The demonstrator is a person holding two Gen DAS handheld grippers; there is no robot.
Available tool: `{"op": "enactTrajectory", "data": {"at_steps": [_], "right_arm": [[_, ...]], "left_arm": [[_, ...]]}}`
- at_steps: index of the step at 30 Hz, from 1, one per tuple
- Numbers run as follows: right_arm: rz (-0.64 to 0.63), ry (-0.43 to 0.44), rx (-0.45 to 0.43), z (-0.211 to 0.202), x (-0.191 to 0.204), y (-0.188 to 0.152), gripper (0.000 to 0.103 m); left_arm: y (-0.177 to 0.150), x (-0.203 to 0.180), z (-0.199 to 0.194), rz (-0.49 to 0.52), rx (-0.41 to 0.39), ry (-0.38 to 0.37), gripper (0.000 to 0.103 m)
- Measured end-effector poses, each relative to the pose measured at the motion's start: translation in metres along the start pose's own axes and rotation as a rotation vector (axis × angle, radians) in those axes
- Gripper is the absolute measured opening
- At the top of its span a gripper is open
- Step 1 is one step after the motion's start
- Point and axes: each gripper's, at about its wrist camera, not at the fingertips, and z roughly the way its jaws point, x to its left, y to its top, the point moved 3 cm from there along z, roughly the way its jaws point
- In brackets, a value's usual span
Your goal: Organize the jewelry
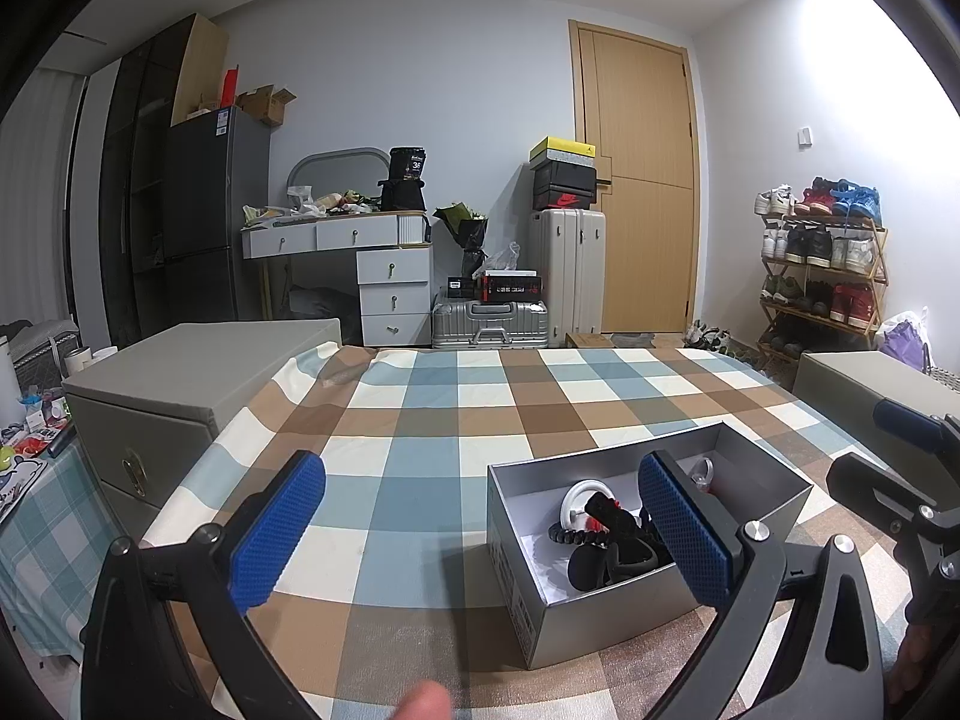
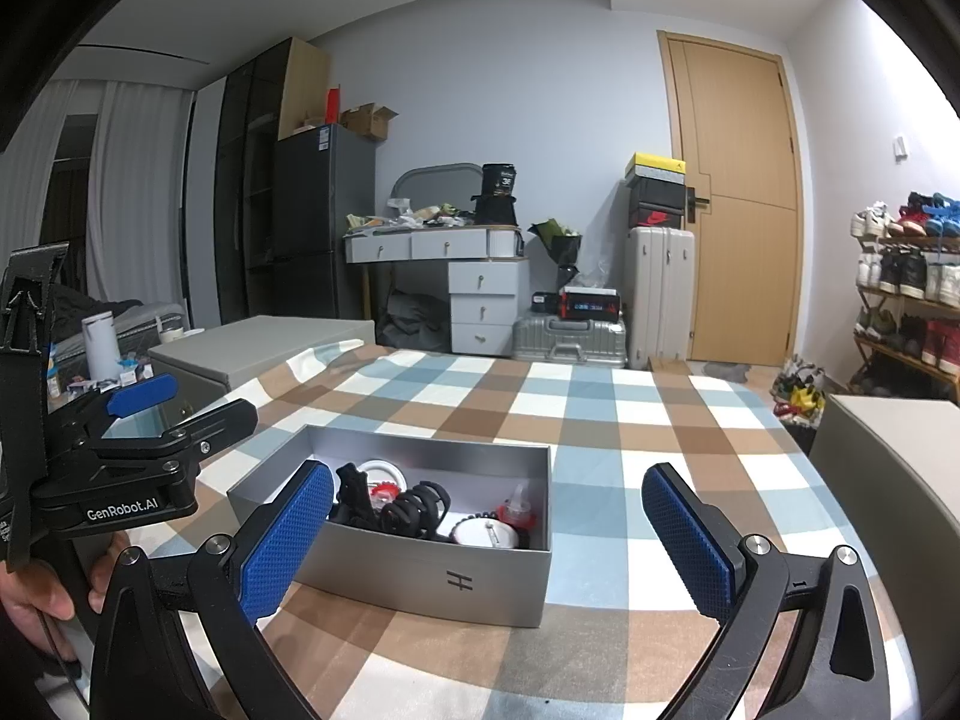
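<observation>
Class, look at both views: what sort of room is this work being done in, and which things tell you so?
Most likely a lived-in bedroom or home storage room: a dressing table with a mirror, a loaded shoe rack, and suitcases stacked by the door.

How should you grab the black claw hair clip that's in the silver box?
Come straight down from above: the silver box has walls on all sides and an open top. Pinch the black claw clip across its arched back, which sits highest in the pile. The right hand-held gripper, jaws wide open, looks best placed. It seems tangled with other black pieces, so lift slowly.
</observation>
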Motion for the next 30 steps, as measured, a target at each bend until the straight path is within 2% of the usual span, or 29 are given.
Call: {"op": "enactTrajectory", "data": {"at_steps": [30], "right_arm": [[0.001,-0.006,-0.002,0.0007,-0.0016,0.0002,0.103]], "left_arm": [[0.0012,-0.0056,0.0074,0.006,0.016,-0.010,0.102]]}}
